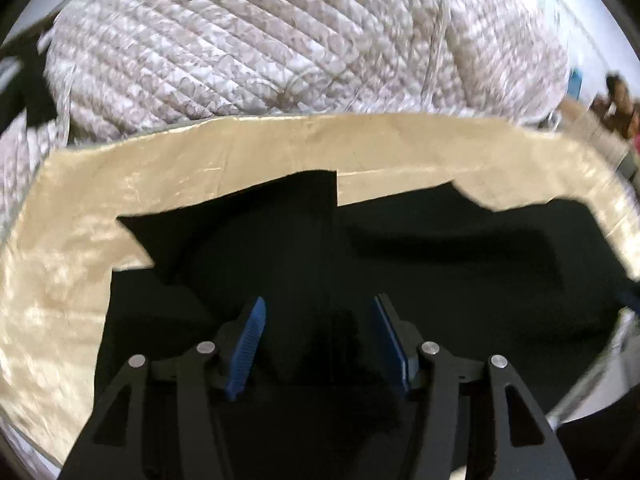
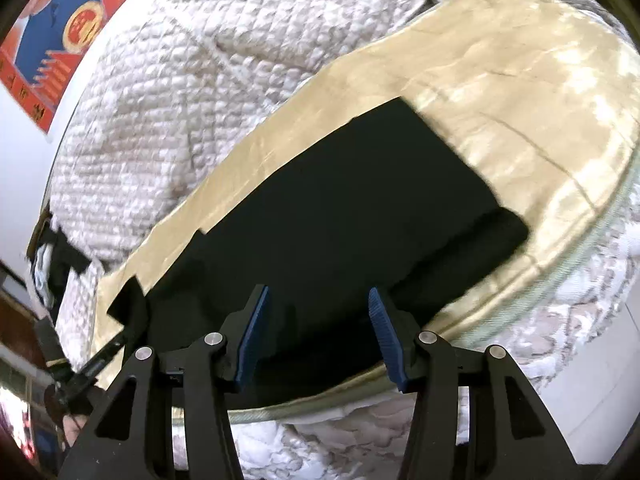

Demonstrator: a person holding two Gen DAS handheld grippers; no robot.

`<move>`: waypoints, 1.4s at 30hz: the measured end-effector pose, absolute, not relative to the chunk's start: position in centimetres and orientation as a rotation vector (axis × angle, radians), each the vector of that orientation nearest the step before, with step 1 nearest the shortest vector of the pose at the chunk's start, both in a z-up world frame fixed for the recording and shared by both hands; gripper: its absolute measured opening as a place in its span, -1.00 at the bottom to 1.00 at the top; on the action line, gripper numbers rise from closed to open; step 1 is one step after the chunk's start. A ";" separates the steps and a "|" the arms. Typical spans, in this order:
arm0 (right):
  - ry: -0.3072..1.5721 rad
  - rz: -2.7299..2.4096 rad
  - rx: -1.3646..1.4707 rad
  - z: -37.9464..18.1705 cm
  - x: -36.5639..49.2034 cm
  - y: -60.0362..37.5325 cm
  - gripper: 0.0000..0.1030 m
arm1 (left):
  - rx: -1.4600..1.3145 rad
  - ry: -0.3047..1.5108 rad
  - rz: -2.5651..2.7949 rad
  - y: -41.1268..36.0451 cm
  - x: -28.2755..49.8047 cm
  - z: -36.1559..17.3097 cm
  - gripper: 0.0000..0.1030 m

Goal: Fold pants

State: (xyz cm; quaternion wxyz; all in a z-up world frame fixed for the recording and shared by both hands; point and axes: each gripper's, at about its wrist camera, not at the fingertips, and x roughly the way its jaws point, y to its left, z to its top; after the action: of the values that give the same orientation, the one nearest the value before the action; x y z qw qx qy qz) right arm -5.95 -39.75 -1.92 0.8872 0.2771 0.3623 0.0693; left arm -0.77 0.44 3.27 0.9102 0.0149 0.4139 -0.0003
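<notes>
Black pants (image 1: 400, 248) lie spread on a shiny gold sheet (image 1: 80, 240). In the left wrist view my left gripper (image 1: 318, 304) hangs just above the dark cloth with its blue pads (image 1: 248, 340) apart and nothing between them. In the right wrist view the pants (image 2: 340, 208) lie as a long dark shape on the gold sheet (image 2: 500, 80). My right gripper (image 2: 318, 294) is open and empty above the pants' near edge. The left gripper (image 2: 80, 376) shows at the lower left edge there.
A white quilted blanket (image 1: 240, 40) is heaped behind the gold sheet, and it also shows in the right wrist view (image 2: 180, 100). A red and blue poster (image 2: 60, 32) hangs on the wall at the upper left. A person (image 1: 618, 100) is at the far right.
</notes>
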 end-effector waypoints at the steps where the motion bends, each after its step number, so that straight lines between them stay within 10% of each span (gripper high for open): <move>1: 0.754 0.123 0.585 -2.1 -5.9 -40.2 0.00 | 0.051 0.853 0.018 0.3 -0.5 2.9 0.12; 7: 0.746 0.064 0.625 -2.5 -5.7 -41.6 0.00 | 0.019 0.832 0.061 1.0 -0.9 2.2 -0.77; 18: 0.705 0.030 0.735 -3.3 -4.7 -42.5 0.00 | -0.309 0.686 0.253 10.4 -9.3 4.3 -0.83; 21: 0.702 0.027 0.736 -3.3 -4.5 -42.5 0.00 | -0.398 0.723 0.225 11.4 -10.0 3.7 -0.62; 23: 0.702 0.025 0.735 -3.2 -4.4 -42.4 0.00 | -0.434 0.721 0.164 10.9 -10.1 3.7 0.05; 25: 0.703 0.027 0.740 -3.1 -4.3 -42.4 0.00 | -0.427 0.698 0.086 9.9 -9.7 3.7 0.22; 32: 0.665 0.031 0.781 -2.7 -3.9 -43.0 0.00 | -0.520 0.782 0.119 11.1 -7.0 1.1 0.17; 36: 0.647 0.018 0.782 -2.6 -3.8 -43.6 -0.05 | -0.512 0.769 0.171 11.9 -7.3 1.1 -0.35; 38: 0.656 -0.010 0.775 -2.7 -3.6 -44.0 -0.53 | -0.517 0.782 0.197 12.4 -7.1 0.8 -0.79; 42: 0.662 0.013 0.796 -2.8 -3.5 -44.5 -0.77 | -0.543 0.803 0.198 12.9 -6.9 0.9 -0.91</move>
State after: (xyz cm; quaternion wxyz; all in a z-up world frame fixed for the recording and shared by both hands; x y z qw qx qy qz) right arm -3.45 -44.53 -2.83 0.8690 0.3803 0.3164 0.0062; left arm -6.86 12.91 0.92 0.8802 -0.2603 0.3852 0.0949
